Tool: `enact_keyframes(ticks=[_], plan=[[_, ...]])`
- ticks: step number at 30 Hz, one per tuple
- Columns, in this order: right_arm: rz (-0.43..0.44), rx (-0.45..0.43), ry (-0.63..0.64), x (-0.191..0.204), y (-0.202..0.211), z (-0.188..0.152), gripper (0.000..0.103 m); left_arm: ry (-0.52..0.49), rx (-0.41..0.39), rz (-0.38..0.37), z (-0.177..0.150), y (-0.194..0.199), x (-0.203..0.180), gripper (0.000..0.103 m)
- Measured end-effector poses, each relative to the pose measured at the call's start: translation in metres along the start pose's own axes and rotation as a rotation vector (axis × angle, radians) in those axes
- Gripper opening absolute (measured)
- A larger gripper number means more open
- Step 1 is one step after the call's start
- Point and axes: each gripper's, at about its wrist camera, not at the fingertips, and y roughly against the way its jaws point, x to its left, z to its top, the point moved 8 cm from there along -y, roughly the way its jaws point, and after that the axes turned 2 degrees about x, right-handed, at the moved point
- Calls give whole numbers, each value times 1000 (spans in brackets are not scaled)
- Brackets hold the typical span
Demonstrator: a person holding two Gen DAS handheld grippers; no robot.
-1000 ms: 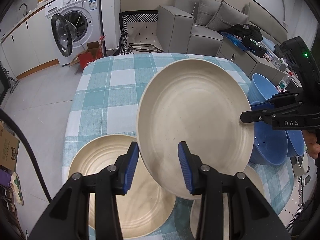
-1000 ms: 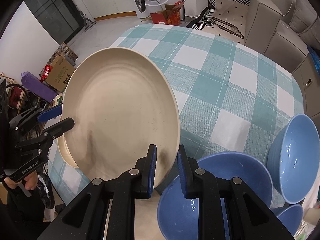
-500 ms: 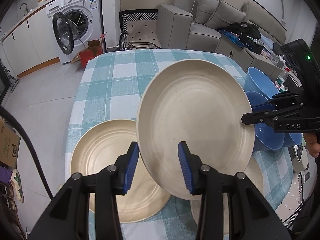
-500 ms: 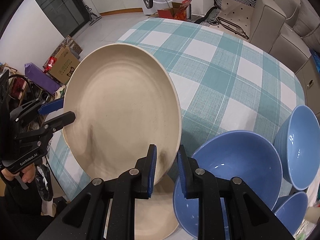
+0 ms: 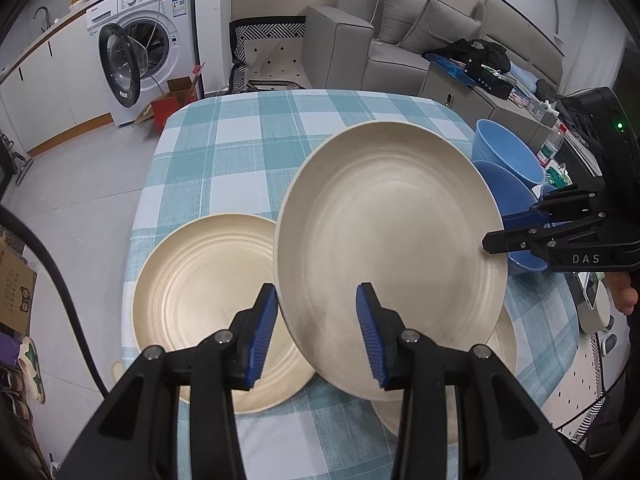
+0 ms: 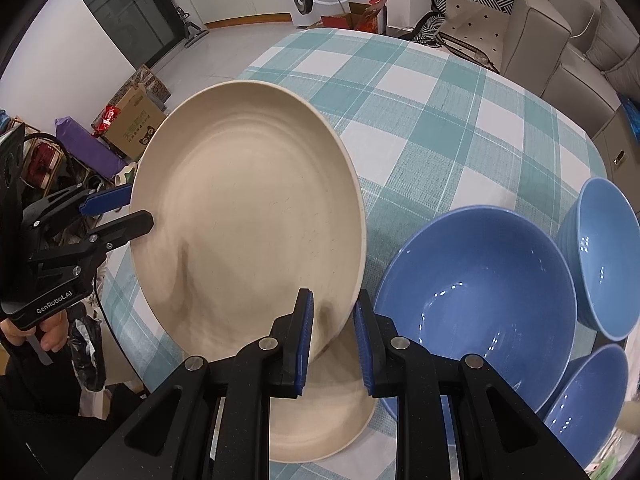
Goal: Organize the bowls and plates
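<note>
A cream plate (image 5: pixel 388 248) (image 6: pixel 248 216) hangs tilted above the checked table, held from two sides. My left gripper (image 5: pixel 316 300) (image 6: pixel 138 208) is shut on its near-left rim. On the opposite rim my right gripper (image 6: pixel 333 300) (image 5: pixel 500 232) is shut, blue pads pressed on both faces. A second cream plate (image 5: pixel 200 300) lies flat on the table to the left. A third plate (image 6: pixel 320 420) (image 5: pixel 480 400) lies under the held one, partly hidden. Three blue bowls (image 6: pixel 472 288) (image 6: pixel 604 256) (image 6: pixel 588 400) stand at the right.
The teal checked tablecloth (image 5: pixel 248 152) covers a rounded table, bare at its far half. Beyond stand a washing machine (image 5: pixel 140 48), a red box (image 5: pixel 168 108) and a grey sofa (image 5: pixel 360 40). A person's hand (image 6: pixel 44 332) grips the left handle. Cardboard boxes (image 6: pixel 132 120) sit on the floor.
Both grippers have carried the plate level across the table toward its near side. The resting plates and blue bowls have come further into view. Neither grip has changed.
</note>
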Motion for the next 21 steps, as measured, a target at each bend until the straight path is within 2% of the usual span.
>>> enact_keyframes(ticks=[21], plan=[[26, 37, -16, 5, -12, -59, 21, -27, 72, -30, -26, -15, -19, 39]])
